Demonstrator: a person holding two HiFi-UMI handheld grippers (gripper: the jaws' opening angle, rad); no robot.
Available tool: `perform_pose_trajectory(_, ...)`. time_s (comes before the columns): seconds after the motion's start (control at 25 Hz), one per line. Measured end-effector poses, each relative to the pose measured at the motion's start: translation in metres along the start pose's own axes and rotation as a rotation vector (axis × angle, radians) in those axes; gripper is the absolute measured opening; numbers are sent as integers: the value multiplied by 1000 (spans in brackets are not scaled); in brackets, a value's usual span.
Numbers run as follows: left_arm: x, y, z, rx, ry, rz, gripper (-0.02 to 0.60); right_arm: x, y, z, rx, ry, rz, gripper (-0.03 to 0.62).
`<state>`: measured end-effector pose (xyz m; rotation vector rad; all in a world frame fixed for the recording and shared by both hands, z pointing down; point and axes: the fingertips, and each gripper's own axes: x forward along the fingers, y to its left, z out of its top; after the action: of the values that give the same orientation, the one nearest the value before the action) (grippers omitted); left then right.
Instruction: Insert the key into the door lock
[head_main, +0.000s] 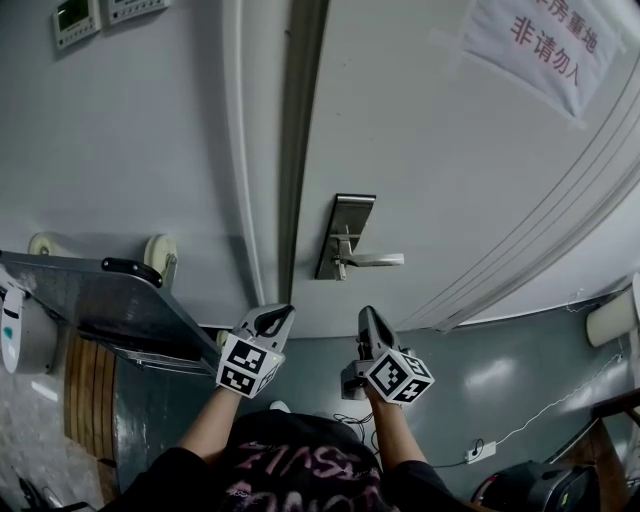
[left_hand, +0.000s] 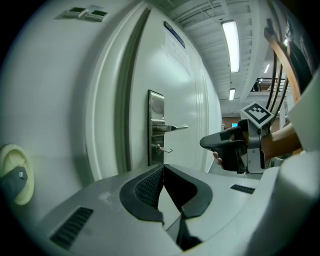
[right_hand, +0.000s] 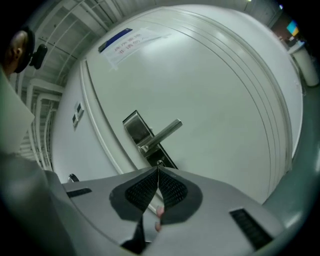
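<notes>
Head view: the left gripper (head_main: 272, 318) and right gripper (head_main: 367, 320) are held side by side below the door lock (head_main: 347, 235), well apart from it. Left gripper view: the fingers are clenched tip to tip on nothing. Ahead of them a small metal piece (left_hand: 163, 148) projects from the plate under the handle (left_hand: 171, 128); it may be the key. Right gripper view: the fingers are clenched with no key visible between them, and the plate's lower end sits just beyond the tips. Locate the key first, then advance square to the plate.

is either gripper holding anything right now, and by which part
Nothing is visibly held: the left gripper and the right gripper both have their fingers shut together, with nothing showing between them.
</notes>
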<state>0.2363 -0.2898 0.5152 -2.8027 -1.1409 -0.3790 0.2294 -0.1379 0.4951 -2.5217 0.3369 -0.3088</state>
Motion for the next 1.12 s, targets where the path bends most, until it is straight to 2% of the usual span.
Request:
perform_pose_trajectory(0.44,-12,5,34,55,-30,94,13,-18,1,16,-208,13,21,63)
perform_pose_trajectory(0.76,-20,-5,58,65,-52,160,12,-32,0,29,-268,11,55,63)
perform_pose_trajectory(1.12,-30,-20,60,79,-60,227,12,-40,0,29,-332,17,104,63)
